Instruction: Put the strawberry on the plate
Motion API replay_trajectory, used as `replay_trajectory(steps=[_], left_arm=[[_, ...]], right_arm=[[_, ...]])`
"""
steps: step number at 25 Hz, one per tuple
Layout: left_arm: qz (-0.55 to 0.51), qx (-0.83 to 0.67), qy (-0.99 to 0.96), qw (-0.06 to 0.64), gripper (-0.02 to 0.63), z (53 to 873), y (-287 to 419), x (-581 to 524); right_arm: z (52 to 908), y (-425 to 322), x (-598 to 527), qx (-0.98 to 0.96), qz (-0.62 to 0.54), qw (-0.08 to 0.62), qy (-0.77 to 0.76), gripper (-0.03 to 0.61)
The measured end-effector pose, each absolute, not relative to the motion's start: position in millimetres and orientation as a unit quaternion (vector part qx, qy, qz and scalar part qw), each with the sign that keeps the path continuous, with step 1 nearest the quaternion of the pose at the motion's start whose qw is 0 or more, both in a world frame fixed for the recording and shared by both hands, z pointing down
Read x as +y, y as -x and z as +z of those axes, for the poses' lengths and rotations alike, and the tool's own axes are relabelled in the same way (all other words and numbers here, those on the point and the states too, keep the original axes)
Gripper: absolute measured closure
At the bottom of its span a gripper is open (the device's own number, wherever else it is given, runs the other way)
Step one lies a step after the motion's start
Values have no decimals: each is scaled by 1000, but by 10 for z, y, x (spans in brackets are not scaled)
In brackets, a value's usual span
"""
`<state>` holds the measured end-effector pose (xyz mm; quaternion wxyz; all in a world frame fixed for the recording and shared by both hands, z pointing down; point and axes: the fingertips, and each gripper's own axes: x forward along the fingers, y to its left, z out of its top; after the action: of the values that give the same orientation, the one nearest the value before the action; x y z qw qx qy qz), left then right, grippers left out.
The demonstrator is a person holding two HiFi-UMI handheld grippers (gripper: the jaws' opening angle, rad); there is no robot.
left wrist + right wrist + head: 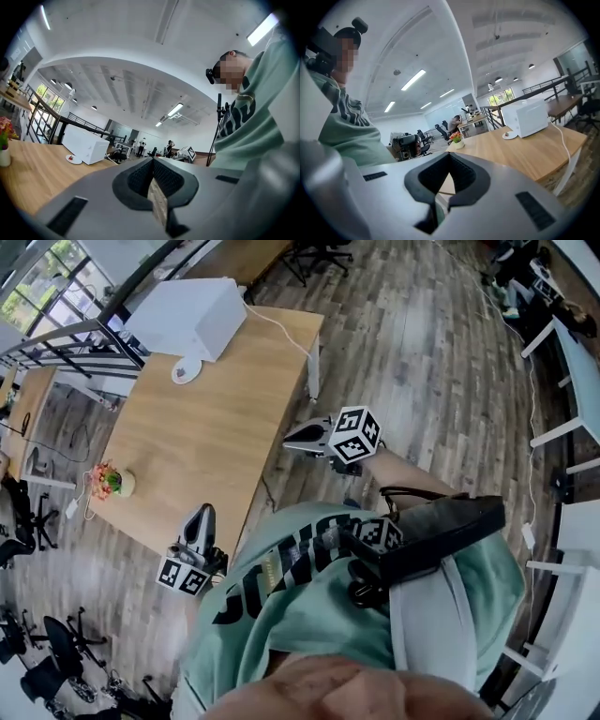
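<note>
The strawberry [70, 158] is showing as a small red speck on the plate [77, 161]. The plate is lying at the far end of the bench [216, 418], just beside the white box [186, 315]. Judging by that, the fruit is already sitting where the task wants it, though the speck is too small to be sure.

The person is standing at the near right corner of the bench, well apart from the plate. The left tongs [203, 512] are hanging by the near edge, pressed together with nothing between the pads. The right tongs [295, 440] are hovering off the right edge over the floor, also pressed together and carrying nothing. Both are pointing roughly level across the bench rather than down at anything, which is suggesting idle hands, not a reach. A flower pot [112, 483] is standing at the left edge, well clear of the plate.
</note>
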<state>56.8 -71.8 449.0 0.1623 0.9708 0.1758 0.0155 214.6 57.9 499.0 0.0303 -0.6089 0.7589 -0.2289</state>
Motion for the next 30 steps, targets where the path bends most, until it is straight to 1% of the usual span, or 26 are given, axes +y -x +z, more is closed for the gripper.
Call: replay_trajectory(steps=[4,8,17,30], left_arm=[[-17,146,-976,158,609,4396,-572,-683],[-41,119,-976,178,609,4390,-558,-507],[-38,104,-980,162,609,4342,-655,-264],[-28,108,-981,157,609,4282,-720,-414]], right_arm=[[4758,-2270,606,771,-207,21,602,571],[4670,-2396,749,778,-195,22,597,571],[4718,-2531,885,790,-188,28,582,571],[4758,-2519,717,791,-191,40,580,571]])
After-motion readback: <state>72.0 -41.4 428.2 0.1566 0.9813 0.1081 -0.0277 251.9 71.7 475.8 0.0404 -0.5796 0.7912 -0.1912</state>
